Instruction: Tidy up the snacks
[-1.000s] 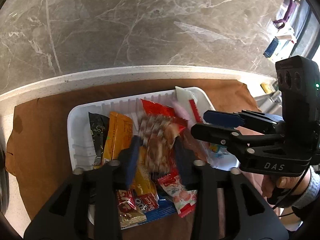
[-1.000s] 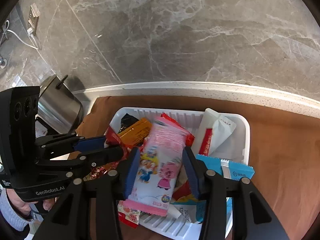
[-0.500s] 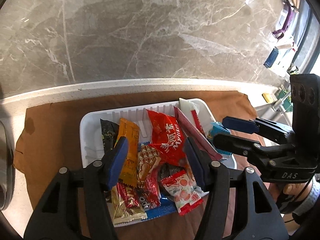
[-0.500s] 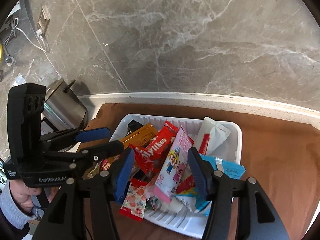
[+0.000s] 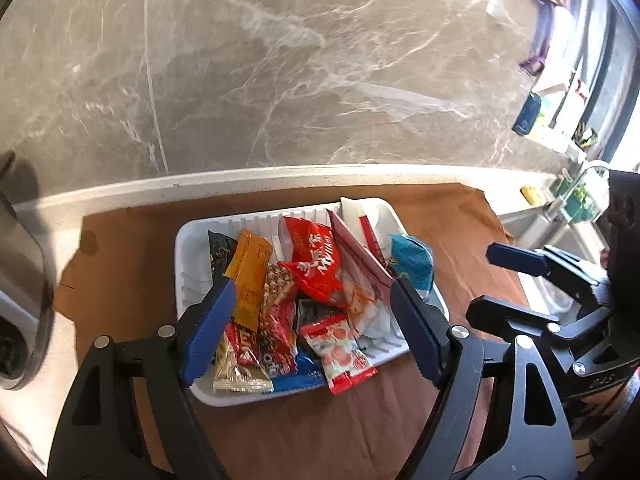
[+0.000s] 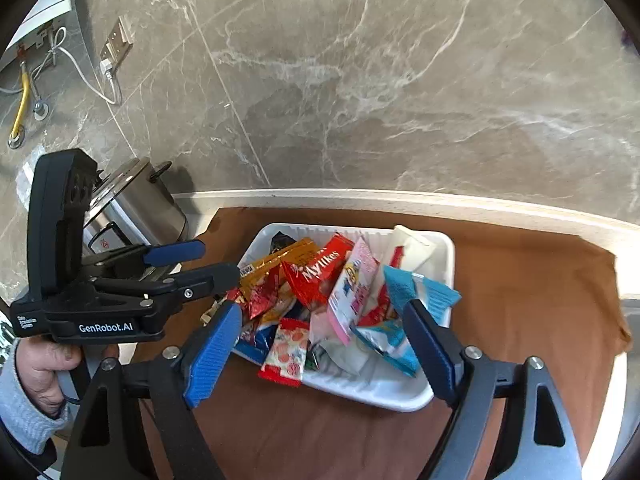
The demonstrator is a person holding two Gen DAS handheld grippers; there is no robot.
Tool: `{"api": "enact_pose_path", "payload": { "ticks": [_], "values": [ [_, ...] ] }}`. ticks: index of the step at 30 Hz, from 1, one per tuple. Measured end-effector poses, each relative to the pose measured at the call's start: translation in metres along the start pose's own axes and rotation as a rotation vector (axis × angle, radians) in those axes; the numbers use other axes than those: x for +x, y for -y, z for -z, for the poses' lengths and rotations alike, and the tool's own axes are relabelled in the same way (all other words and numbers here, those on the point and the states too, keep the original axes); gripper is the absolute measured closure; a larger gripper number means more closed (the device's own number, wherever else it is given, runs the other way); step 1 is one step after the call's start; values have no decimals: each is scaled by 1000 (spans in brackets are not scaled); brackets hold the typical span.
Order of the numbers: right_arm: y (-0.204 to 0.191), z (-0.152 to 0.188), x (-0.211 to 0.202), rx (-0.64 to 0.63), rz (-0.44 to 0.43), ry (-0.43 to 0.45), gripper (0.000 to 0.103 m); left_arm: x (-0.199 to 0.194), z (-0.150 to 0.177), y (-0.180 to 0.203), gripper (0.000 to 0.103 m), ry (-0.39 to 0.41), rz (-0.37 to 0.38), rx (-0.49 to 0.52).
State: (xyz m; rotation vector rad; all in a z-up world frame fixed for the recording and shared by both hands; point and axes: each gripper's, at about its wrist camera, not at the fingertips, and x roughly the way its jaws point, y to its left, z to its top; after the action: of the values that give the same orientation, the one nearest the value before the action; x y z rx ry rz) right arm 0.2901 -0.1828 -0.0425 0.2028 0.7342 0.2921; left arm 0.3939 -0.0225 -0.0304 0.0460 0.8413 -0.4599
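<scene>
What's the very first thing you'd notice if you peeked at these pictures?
Your eye lands on the white tray in the middle of the brown cloth, heaped with bright snack packets, with a red Mylikes bag on top. In front of it the right gripper stands open with nothing between its blue pads, and the left gripper does too. A shiny steel pot sits off to the left by the marble wall.

White ribbed tray [image 5: 188, 240], red packet [image 5: 316, 260] with white lettering, orange packet [image 5: 250, 268], teal packet [image 5: 414, 258], brown cloth [image 5: 132, 256], grey white-veined marble wall [image 5: 280, 60], blue pads [image 5: 208, 320]
</scene>
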Motion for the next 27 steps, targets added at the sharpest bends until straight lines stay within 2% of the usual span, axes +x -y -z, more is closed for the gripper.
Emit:
{"api": "enact_pose_path", "payload": {
  "ticks": [13, 27],
  "values": [
    [1, 26, -65, 24, 60, 77, 14, -61, 11, 44, 23, 42, -130, 50],
    [-2, 49, -99, 45, 50, 101, 14, -118, 20, 80, 23, 96, -173, 111]
  ]
}}
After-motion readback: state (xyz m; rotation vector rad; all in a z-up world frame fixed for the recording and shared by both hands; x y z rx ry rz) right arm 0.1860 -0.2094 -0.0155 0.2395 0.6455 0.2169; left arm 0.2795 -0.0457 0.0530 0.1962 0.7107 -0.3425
